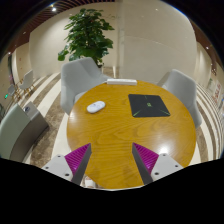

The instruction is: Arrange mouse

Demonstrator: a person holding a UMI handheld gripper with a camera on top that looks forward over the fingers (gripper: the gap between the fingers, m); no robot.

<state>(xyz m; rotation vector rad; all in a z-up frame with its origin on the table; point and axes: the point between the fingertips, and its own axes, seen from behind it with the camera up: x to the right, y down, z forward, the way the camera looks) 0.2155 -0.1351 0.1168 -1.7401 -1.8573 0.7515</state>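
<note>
A white mouse (96, 106) lies on the round wooden table (120, 135), on its far left part. A dark square mouse pad (148, 104) lies to the right of the mouse, apart from it. My gripper (112, 163) hangs over the near edge of the table with its fingers spread wide, magenta pads (80, 160) facing inward. Nothing is between the fingers. The mouse and the pad are well beyond the fingertips.
Grey chairs stand around the table: one behind the mouse (82, 73), one at the far right (183, 92), one at the near left (20, 128). A white flat object (122, 81) lies at the table's far edge. A green plant (88, 35) stands behind.
</note>
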